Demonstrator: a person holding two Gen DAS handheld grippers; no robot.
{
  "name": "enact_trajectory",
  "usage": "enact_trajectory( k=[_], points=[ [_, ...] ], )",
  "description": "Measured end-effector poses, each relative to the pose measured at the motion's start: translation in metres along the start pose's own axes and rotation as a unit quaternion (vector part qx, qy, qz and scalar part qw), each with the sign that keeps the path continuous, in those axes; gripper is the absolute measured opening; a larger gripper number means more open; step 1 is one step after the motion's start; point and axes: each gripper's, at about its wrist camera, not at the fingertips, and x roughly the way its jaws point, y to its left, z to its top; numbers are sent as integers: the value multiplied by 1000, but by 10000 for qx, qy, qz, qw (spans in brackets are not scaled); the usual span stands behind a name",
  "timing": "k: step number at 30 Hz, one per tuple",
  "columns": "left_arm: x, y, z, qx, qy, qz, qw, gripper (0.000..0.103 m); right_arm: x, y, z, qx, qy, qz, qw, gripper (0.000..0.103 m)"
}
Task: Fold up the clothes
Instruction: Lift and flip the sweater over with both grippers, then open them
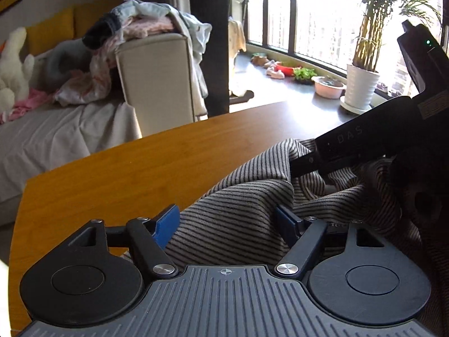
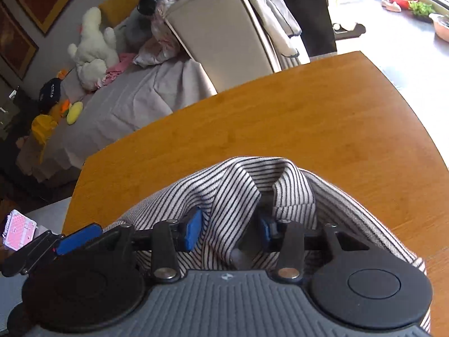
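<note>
striped garment [image 2: 230, 193] bunched btwn both claws; plant [image 1: 364, 36] left-view only.

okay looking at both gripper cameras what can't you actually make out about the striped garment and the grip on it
- Striped garment: its type and near part, cut off behind each gripper body, both views.
- Left gripper: whether its pads pinch the cloth; bunched fabric fills the gap.
- Right gripper: the same; a fold covers one pad.

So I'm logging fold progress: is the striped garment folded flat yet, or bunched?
Bunched. The striped garment rises in loose humps and creases on the wooden table, cloth between the fingers of both the left gripper and right gripper.
</note>
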Motion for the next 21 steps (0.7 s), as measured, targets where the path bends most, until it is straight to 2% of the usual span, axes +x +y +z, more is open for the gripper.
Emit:
enact_trajectory(
  k=[2,4,6,7,9,11,13,16,18,19,20,21],
  points=[
    [0,8,-2,-67,-6,-76,9999,80,-8,25,18,-421,-302,273,9983,11],
    [-3,15,-3,-123,-44,-80,9999,80,-21,55,38,-933,-781,573,9909,11],
    [-4,24,-3,-218,-85,-19,9997,76,-22,77,52,-1209,-935,578,9866,11],
    [-4,30,-3,-265,-91,100,9996,73,-21,81,53,-1339,-991,415,9852,11],
    [1,44,-3,-422,-40,407,9983,60,-19,81,45,-1623,-1121,-75,9803,17],
    [7,63,-5,-746,68,643,9951,57,-18,82,37,-1901,-1248,-565,9722,33],
    [9,79,-7,-1044,52,850,9909,57,-25,69,22,-2124,-1291,-920,9643,36],
    [7,98,-4,-1484,-56,1333,9799,58,-37,44,-4,-2215,-1205,-1062,9618,39],
    [2,101,-1,-1783,-204,1232,9760,58,-42,31,-24,-2215,-1141,-1120,9620,47],
    [-1,99,-2,-1882,-321,1101,9754,59,-45,25,-34,-2214,-1109,-1148,9620,57],
    [-2,94,-3,-1905,-425,992,9757,67,-47,18,-43,-2214,-1077,-1177,9620,66],
    [-2,88,-5,-1863,-485,950,9767,82,-50,12,-53,-2214,-1045,-1206,9621,69]
  ],
)
